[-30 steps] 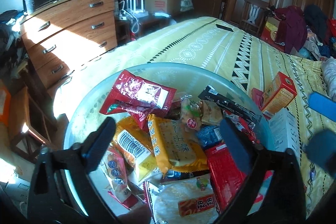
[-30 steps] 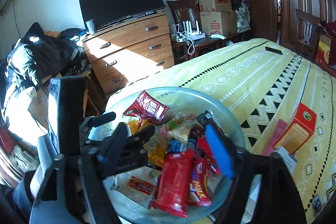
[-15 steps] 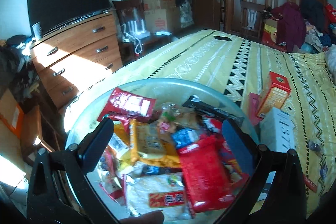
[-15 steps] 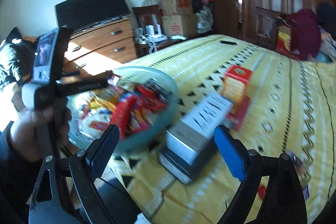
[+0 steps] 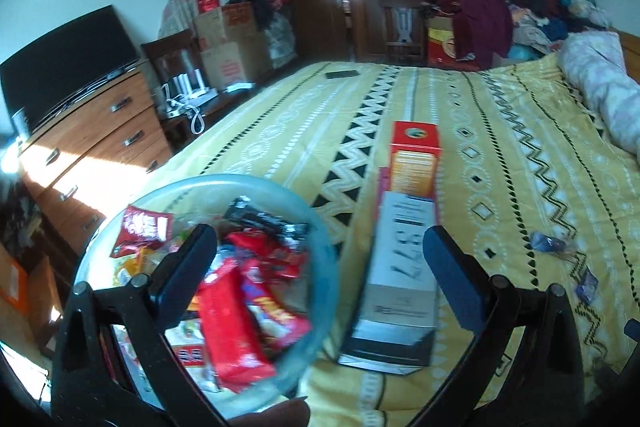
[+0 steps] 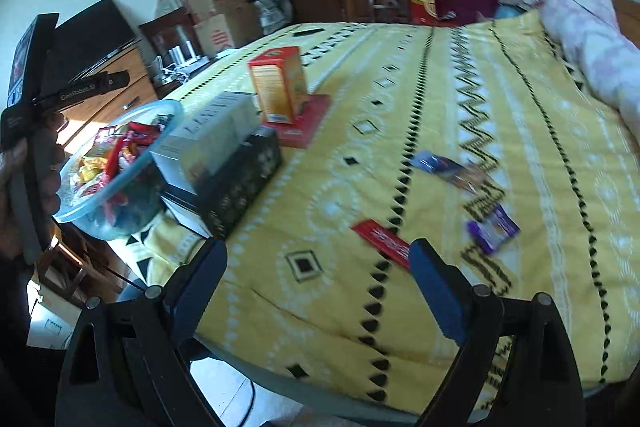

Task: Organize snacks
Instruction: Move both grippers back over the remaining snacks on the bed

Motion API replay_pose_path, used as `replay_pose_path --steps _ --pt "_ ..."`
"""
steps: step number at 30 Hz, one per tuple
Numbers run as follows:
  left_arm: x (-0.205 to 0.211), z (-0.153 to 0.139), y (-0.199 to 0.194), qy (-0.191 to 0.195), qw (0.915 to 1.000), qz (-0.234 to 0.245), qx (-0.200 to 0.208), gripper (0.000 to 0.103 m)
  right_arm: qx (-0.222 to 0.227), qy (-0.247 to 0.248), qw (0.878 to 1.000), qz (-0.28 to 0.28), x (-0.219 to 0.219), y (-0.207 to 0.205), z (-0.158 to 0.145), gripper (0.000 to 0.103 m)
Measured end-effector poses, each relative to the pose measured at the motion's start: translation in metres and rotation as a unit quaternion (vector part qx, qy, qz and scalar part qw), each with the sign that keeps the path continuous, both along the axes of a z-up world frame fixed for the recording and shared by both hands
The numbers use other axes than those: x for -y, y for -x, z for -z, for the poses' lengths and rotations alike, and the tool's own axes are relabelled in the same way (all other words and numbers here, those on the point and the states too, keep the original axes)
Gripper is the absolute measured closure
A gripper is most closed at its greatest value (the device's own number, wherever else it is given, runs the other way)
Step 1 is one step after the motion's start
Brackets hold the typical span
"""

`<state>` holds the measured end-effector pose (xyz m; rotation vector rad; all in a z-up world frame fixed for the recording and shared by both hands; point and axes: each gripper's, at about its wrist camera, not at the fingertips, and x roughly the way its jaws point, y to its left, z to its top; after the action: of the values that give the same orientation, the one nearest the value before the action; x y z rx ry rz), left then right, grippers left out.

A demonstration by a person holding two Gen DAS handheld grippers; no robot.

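Note:
A clear glass bowl (image 5: 320,267) heaped with snack packets sits at the bed's near corner, also seen as the bowl (image 6: 100,223) in the right wrist view. My left gripper (image 5: 320,267) hovers open over the bowl's right rim and a white box (image 5: 404,247), holding nothing. My right gripper (image 6: 318,279) is open above the yellow bedspread (image 6: 400,87). A red packet (image 6: 380,241) lies just beyond its right finger. Farther off are a purple packet (image 6: 494,229) and a blue packet (image 6: 444,167).
An orange-red box (image 5: 414,163) stands behind the white box, on a flat red packet (image 6: 308,125). A black box (image 6: 240,179) lies beside the white one. A hand (image 6: 24,187) holds the left gripper's body. A rolled quilt (image 6: 592,39) lies far right; a dresser (image 5: 100,155) stands left.
Both views have swung right, away from the bowl. The right gripper left the bowl and dropped low over the bedspread near the loose packets. The left gripper now straddles the bowl's rim and the white box.

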<state>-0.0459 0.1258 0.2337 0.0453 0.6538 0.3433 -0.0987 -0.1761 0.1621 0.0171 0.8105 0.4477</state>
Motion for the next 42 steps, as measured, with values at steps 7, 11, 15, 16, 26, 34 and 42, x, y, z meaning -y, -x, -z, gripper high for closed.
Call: replay_pose_path --steps 7,11,15,16,26,34,42 --pt "0.060 0.011 -0.019 -0.007 0.9973 0.067 -0.030 0.000 -0.020 -0.011 0.999 0.037 0.051 -0.003 0.016 0.009" --pt "0.092 0.022 -0.029 0.026 0.9913 0.115 -0.059 0.000 -0.038 -0.021 0.997 0.056 0.078 -0.003 0.032 0.009" --pt "0.124 0.049 -0.041 0.093 0.9719 0.183 -0.114 0.000 -0.058 -0.032 0.995 0.078 0.102 -0.002 0.050 0.009" --pt "0.132 0.057 -0.043 0.111 0.9647 0.199 -0.132 0.000 -0.063 -0.035 0.994 0.085 0.110 -0.001 0.055 0.009" --pt "0.200 0.128 -0.038 0.095 0.9269 0.262 -0.252 0.000 -0.114 -0.060 0.984 0.124 0.157 0.009 0.106 0.009" --pt "0.210 0.143 -0.048 0.083 0.9286 0.249 -0.262 0.000 -0.126 -0.088 0.979 0.135 0.180 0.006 0.125 0.009" --pt "0.192 0.118 -0.056 0.075 0.9558 0.224 -0.175 0.000 -0.093 -0.146 0.977 0.128 0.187 -0.071 0.106 0.018"
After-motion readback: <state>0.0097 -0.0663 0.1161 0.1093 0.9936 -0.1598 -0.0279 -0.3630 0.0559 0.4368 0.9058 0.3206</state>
